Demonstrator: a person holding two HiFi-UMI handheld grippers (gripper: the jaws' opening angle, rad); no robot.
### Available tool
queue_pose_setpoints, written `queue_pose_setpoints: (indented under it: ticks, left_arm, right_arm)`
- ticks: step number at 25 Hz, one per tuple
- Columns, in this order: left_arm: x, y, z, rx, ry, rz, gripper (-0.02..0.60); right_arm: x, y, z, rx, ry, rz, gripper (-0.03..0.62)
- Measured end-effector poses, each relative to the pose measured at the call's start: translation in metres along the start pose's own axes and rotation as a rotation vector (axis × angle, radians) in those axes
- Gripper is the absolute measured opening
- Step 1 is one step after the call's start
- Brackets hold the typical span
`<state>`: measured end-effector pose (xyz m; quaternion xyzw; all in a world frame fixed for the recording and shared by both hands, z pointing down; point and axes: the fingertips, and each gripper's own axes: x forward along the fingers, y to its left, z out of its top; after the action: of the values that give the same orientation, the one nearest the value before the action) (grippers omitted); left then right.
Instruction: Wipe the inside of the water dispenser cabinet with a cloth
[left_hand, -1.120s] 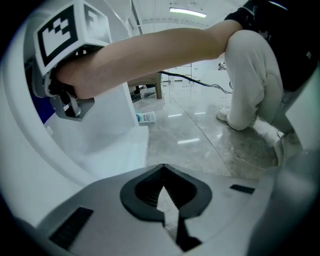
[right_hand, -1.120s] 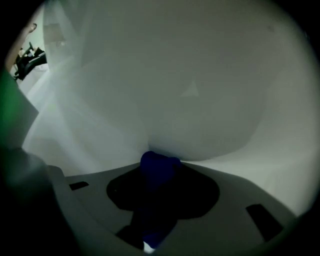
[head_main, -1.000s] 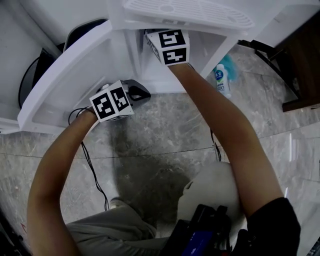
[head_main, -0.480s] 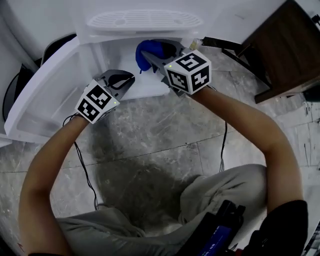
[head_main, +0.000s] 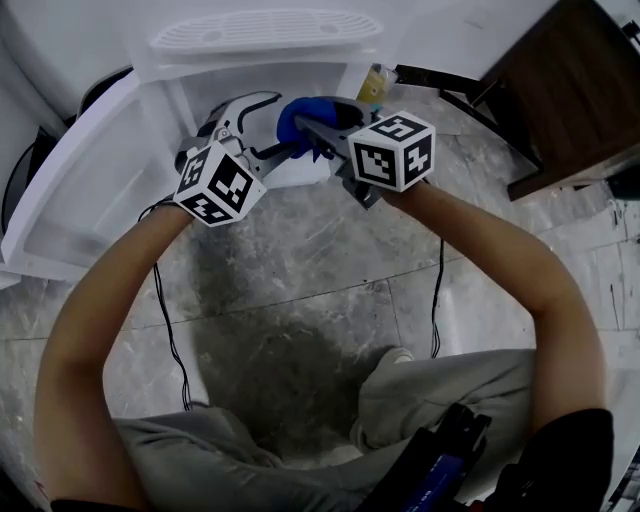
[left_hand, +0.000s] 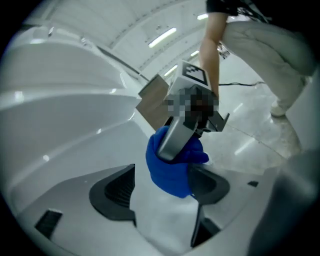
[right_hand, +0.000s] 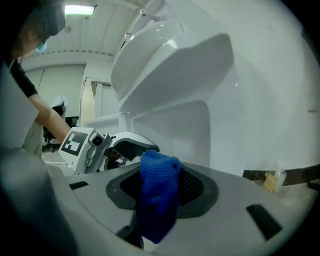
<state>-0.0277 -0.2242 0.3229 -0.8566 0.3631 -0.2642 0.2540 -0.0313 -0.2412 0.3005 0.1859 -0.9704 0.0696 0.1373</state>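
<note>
The white water dispenser cabinet (head_main: 300, 85) stands with its door (head_main: 80, 190) swung out to the left. In front of the opening my right gripper (head_main: 300, 128) is shut on a bunched blue cloth (head_main: 293, 112), which hangs down between its pads (right_hand: 157, 192). My left gripper (head_main: 262, 125) faces it from the left. Its jaws have just been opening and now stand wide apart. In the left gripper view the cloth (left_hand: 172, 172) sits between the left gripper's (left_hand: 162, 185) two pads, still clamped by the right gripper, and the pads do not press on it.
The dispenser's drip grille (head_main: 265, 30) is at the top. A small yellow bottle (head_main: 375, 85) stands on the floor to the right of the cabinet. Dark wooden furniture (head_main: 570, 90) fills the upper right. A black cable (head_main: 170, 310) runs over the marble floor.
The right gripper came out of the cabinet with the blue cloth. The left gripper rose from the door's lower edge to meet it, and its jaws went from shut to wide apart.
</note>
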Motion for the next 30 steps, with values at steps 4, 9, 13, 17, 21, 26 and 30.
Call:
queue_pose_setpoints:
  ticks: [4, 9, 13, 17, 21, 26, 30]
  left_arm:
    - [0.004, -0.009, 0.006, 0.187, 0.035, -0.027, 0.330]
    - [0.009, -0.029, 0.015, 0.342, 0.057, -0.087, 0.330]
    - [0.011, -0.033, 0.017, 0.347, 0.076, -0.101, 0.328]
    - [0.010, -0.034, 0.015, 0.338, 0.099, -0.110, 0.257]
    - [0.009, -0.033, 0.015, 0.342, 0.104, -0.113, 0.224]
    - [0.005, -0.030, 0.009, 0.345, 0.111, -0.117, 0.210]
    - [-0.001, -0.026, -0.003, 0.319, 0.141, -0.116, 0.201]
  right_arm:
    - [0.006, 0.017, -0.010, 0.054, 0.050, 0.146, 0.129]
    - [0.014, 0.040, -0.020, 0.086, 0.145, 0.287, 0.130]
    - [0.013, 0.038, -0.023, 0.091, 0.164, 0.299, 0.130]
    - [0.015, 0.041, -0.022, 0.094, 0.166, 0.301, 0.130]
    - [0.015, 0.042, -0.023, 0.112, 0.166, 0.305, 0.142]
    - [0.010, 0.037, -0.021, 0.150, 0.158, 0.325, 0.194]
    - [-0.009, 0.017, -0.023, 0.187, 0.153, 0.321, 0.210]
